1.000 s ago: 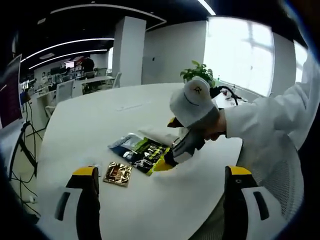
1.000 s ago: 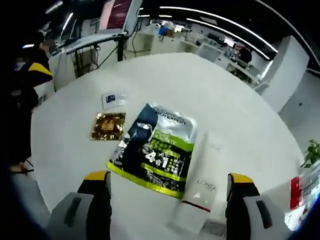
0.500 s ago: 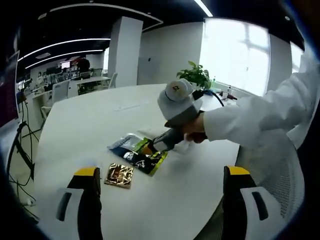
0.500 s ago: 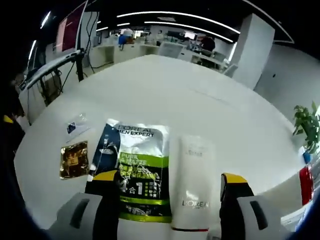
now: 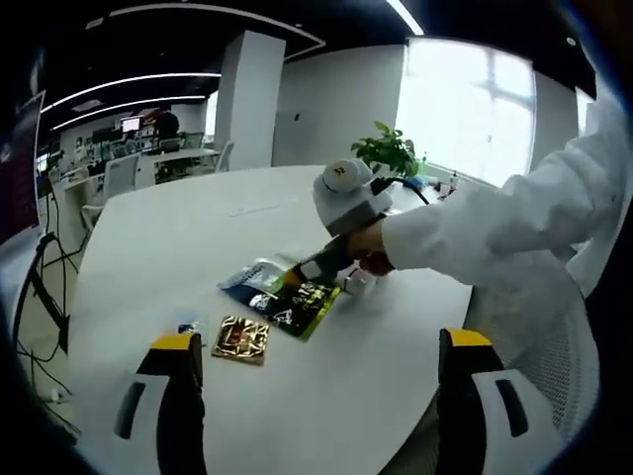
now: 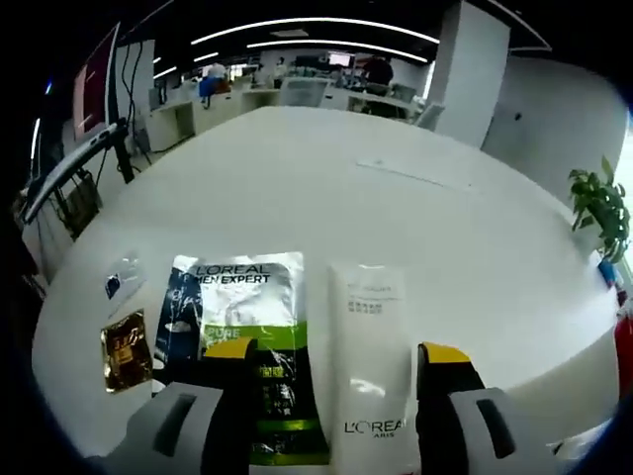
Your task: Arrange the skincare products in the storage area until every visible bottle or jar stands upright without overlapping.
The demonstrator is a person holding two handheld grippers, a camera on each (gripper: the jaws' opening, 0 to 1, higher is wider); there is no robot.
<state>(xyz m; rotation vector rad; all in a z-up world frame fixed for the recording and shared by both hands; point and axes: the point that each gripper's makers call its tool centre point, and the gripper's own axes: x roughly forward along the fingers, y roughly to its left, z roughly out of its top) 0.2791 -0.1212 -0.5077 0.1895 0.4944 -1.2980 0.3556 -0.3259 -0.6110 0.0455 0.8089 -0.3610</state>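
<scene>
White round table [image 6: 415, 198] carrying, flat: white L'Oréal tube [image 6: 368, 366], green-and-white sachet pack [image 6: 242, 341] touching it at 9 o'clock, gold sachet [image 6: 125, 349] and small clear sachet [image 6: 123, 276] further toward 9 o'clock. Right gripper [image 6: 326, 381], jaws wide, straddles tube and pack edge without closing on either. Left gripper [image 5: 315, 381], jaws wide, holds nothing, with gold sachet at 11 o'clock.

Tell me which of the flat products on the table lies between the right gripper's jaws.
The white L'Oreal tube. The green and black sachet lies under the left jaw, and the gold sachet farther left.
</scene>
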